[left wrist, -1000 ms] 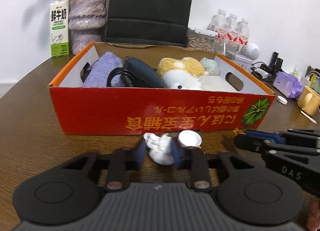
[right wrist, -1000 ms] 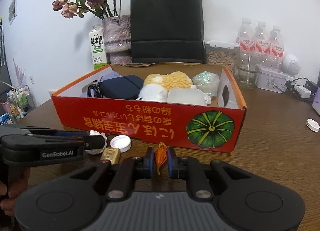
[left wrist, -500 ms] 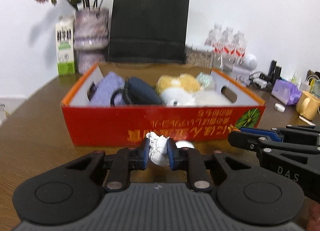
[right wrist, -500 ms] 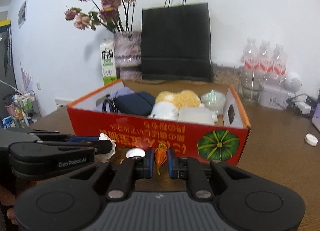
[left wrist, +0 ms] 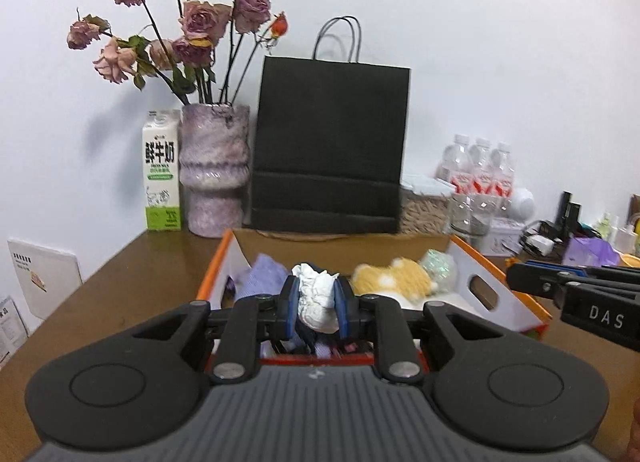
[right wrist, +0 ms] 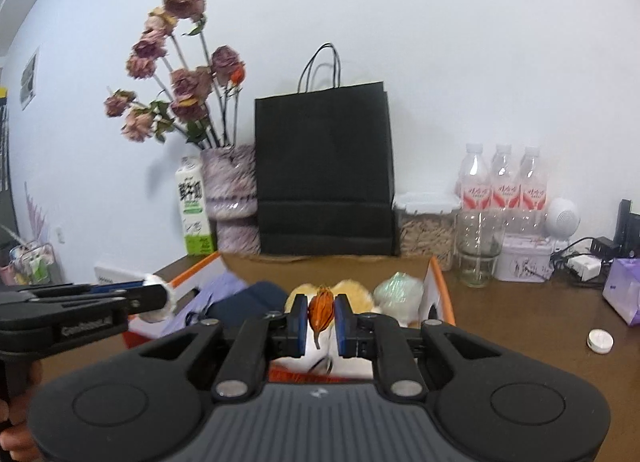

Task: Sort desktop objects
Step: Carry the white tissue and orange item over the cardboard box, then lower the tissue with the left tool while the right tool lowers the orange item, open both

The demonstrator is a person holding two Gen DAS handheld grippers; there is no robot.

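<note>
My left gripper (left wrist: 318, 302) is shut on a crumpled white paper wad (left wrist: 316, 298), held up above the near wall of the red cardboard box (left wrist: 500, 282). In the right wrist view my right gripper (right wrist: 320, 316) is shut on a small dried orange flower bud (right wrist: 321, 312), also raised over the box (right wrist: 438, 282). The box holds a purple cloth (left wrist: 260, 276), a dark pouch (right wrist: 244, 302), a yellow and white plush toy (left wrist: 394, 276) and a pale green bundle (right wrist: 398, 290). The left gripper (right wrist: 160, 298) shows at the left edge of the right view, the white wad at its tip.
Behind the box stand a black paper bag (left wrist: 330, 146), a purple vase of dried roses (left wrist: 214, 170) and a milk carton (left wrist: 161, 174). Water bottles (right wrist: 502, 182), a clear jar (right wrist: 426, 222), a glass (right wrist: 476, 254), a white cap (right wrist: 600, 341) and a purple pack (right wrist: 624, 294) sit at the right.
Both grippers rose from the tabletop in front of the box to above its near wall, carrying the paper wad and the orange bud. The white cap and gold item dropped out of view.
</note>
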